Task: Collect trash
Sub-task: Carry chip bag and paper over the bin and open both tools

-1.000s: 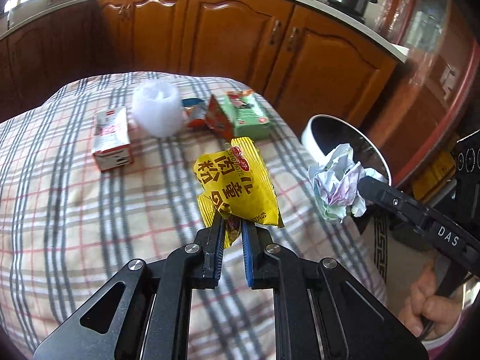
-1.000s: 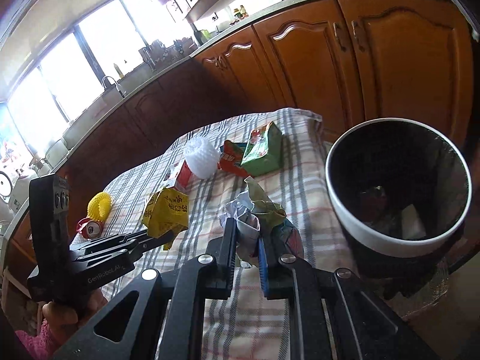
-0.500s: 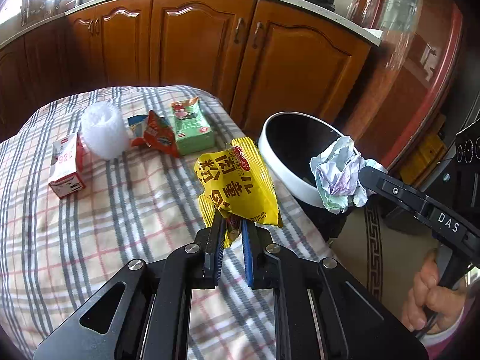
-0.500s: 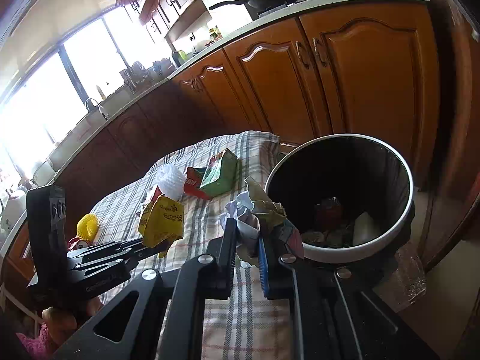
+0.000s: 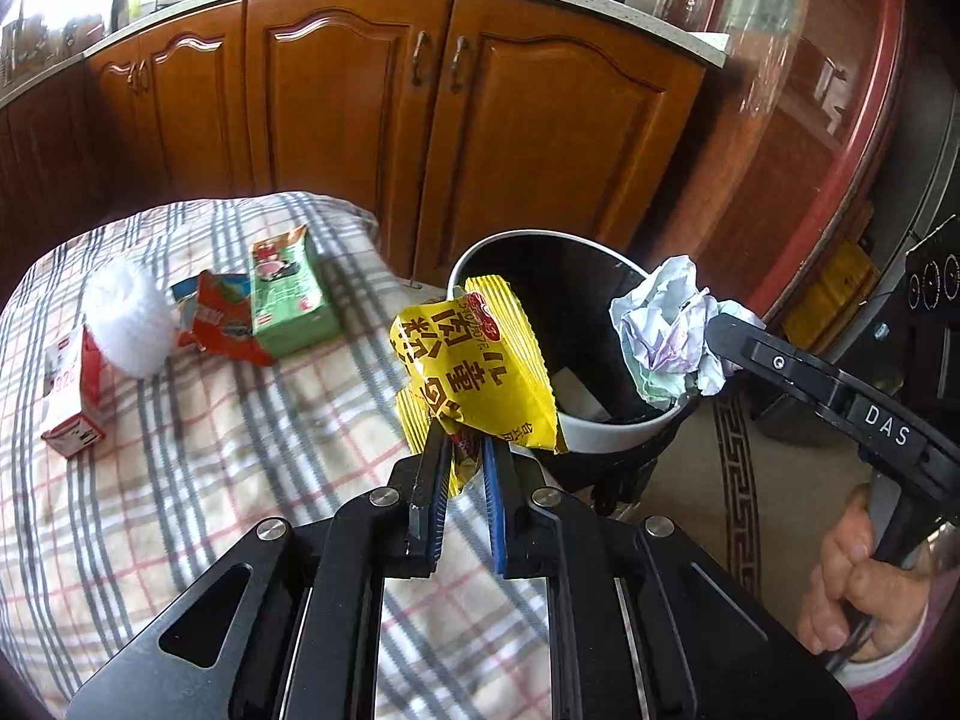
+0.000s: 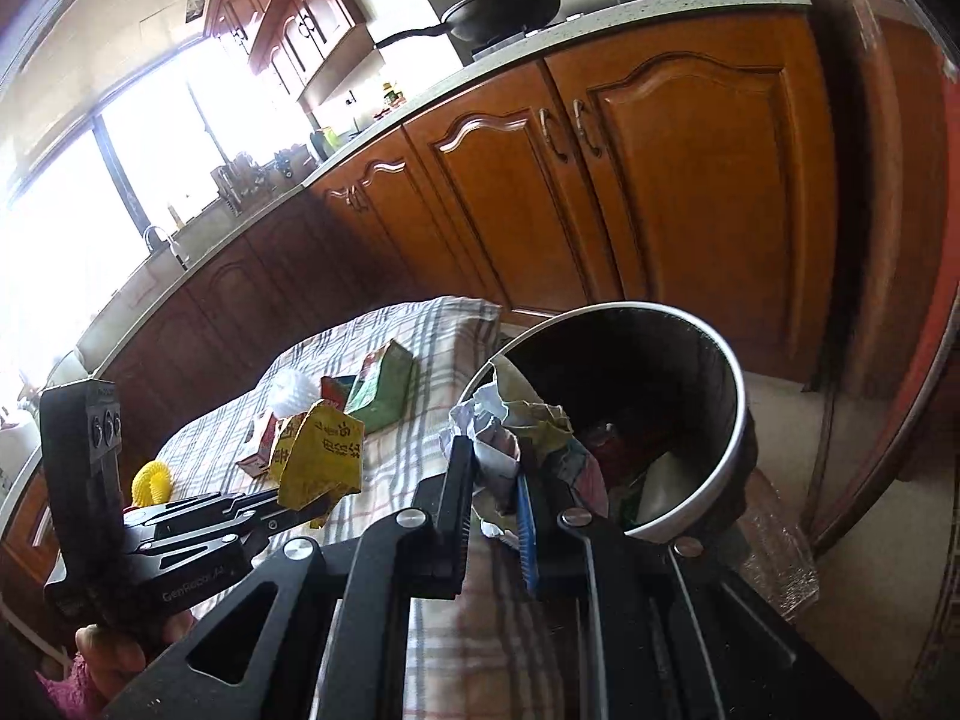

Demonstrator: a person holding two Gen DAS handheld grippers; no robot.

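Observation:
My left gripper (image 5: 461, 450) is shut on a yellow snack wrapper (image 5: 474, 363) and holds it in the air by the near rim of the black trash bin (image 5: 624, 426). My right gripper (image 6: 495, 468) is shut on a crumpled paper ball (image 6: 510, 426), held over the bin's (image 6: 729, 456) left rim. The paper ball (image 5: 666, 330) shows above the bin's right side in the left wrist view. The wrapper (image 6: 321, 459) and left gripper (image 6: 300, 510) show in the right wrist view. Some trash lies inside the bin.
On the plaid tablecloth (image 5: 180, 462) lie a green packet (image 5: 288, 300), a red wrapper (image 5: 219, 324), a white foam net (image 5: 129, 318) and a red-white carton (image 5: 72, 390). A yellow net (image 6: 151, 480) lies farther left. Wooden cabinets (image 5: 432, 120) stand behind.
Both grippers have moved right toward the bin with their trash; the wrapper and paper ball now sit at the bin's rim instead of over the table.

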